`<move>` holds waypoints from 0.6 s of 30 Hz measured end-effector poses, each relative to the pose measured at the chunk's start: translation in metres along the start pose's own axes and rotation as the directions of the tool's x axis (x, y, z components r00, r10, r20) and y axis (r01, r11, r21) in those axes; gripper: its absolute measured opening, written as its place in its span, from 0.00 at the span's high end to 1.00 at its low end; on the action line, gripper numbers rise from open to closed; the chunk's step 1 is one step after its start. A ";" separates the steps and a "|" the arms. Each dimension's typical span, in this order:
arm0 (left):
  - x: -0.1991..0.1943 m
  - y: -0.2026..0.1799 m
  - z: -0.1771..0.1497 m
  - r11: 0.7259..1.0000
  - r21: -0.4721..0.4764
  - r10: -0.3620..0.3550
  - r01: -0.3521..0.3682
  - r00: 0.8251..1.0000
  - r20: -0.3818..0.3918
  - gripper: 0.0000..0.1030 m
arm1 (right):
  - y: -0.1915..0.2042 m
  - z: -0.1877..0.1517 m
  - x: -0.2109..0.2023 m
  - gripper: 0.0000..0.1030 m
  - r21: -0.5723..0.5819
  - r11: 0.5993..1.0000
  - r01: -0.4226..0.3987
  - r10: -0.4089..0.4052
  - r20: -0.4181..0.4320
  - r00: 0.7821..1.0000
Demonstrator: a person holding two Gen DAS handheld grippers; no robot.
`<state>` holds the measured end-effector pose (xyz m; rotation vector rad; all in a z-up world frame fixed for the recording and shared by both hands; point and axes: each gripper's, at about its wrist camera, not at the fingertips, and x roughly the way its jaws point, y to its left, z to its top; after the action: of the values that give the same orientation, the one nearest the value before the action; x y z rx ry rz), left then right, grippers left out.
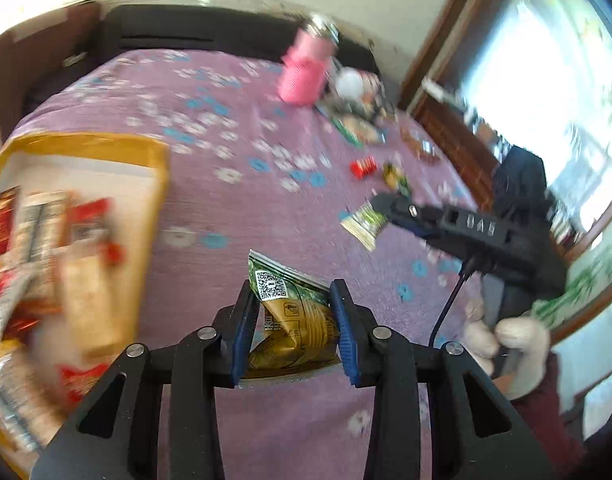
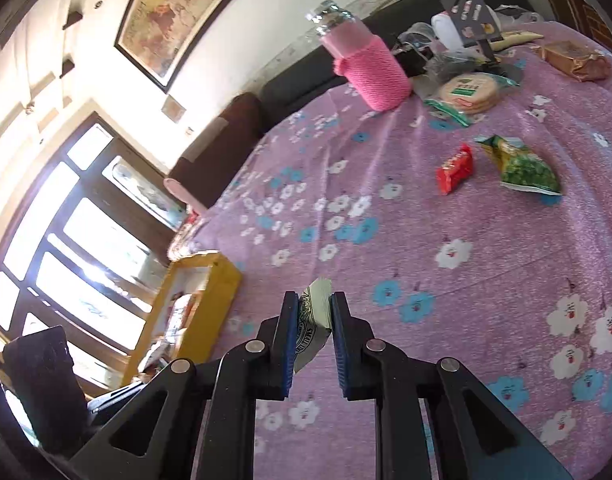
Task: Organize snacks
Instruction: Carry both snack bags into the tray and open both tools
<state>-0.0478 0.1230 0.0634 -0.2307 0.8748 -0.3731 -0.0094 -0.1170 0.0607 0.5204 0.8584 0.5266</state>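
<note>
My left gripper fingers clamp a gold-green snack packet; right gripper fingers pinch a small white packet. Purple floral surface ahead, yellow box left of left fingers, bright window beyond.

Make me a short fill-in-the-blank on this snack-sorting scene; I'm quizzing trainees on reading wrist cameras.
1. The left tongs are shut on a green and ____ snack packet with a QR code.
2. The open box that already holds snacks has ____ walls.
3. The glass bottle on the floral bedspread wears a knitted ____ sleeve.
4. The small red snack packet lies beside a ____ pea packet.

Missing words: gold; yellow; pink; green
</note>
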 end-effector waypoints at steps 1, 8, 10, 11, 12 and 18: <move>-0.016 0.011 0.000 1.000 -0.020 0.011 -0.010 1.000 0.028 0.67 | 0.005 -0.001 -0.001 0.84 -0.003 1.000 -0.020 0.020 0.002 1.000; -0.085 0.097 -0.008 0.976 -0.176 0.155 -0.130 0.978 0.140 0.67 | 0.074 -0.022 0.018 0.84 -0.075 0.992 -0.099 0.094 -0.065 0.993; -0.092 0.120 -0.012 0.964 -0.221 0.179 -0.145 0.973 0.144 0.67 | 0.101 -0.031 0.033 0.84 -0.106 0.987 -0.120 0.108 -0.110 0.988; -0.095 0.130 -0.014 0.959 -0.239 0.187 -0.149 0.972 0.145 0.67 | 0.115 -0.035 0.042 0.84 -0.127 0.984 -0.127 0.110 -0.131 0.985; -0.095 0.136 -0.017 0.957 -0.250 0.186 -0.146 0.972 0.145 0.67 | 0.130 -0.039 0.050 0.84 -0.148 0.980 -0.136 0.113 -0.153 0.982; -0.097 0.165 -0.029 0.942 -0.309 0.185 -0.132 0.972 0.149 0.66 | 0.191 -0.064 0.103 0.84 -0.243 0.960 -0.138 0.074 -0.254 0.964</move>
<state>-0.0903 0.3121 0.0563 -0.4619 0.7666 -0.0658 -0.0472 0.1053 0.0858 0.2660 0.9801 0.8022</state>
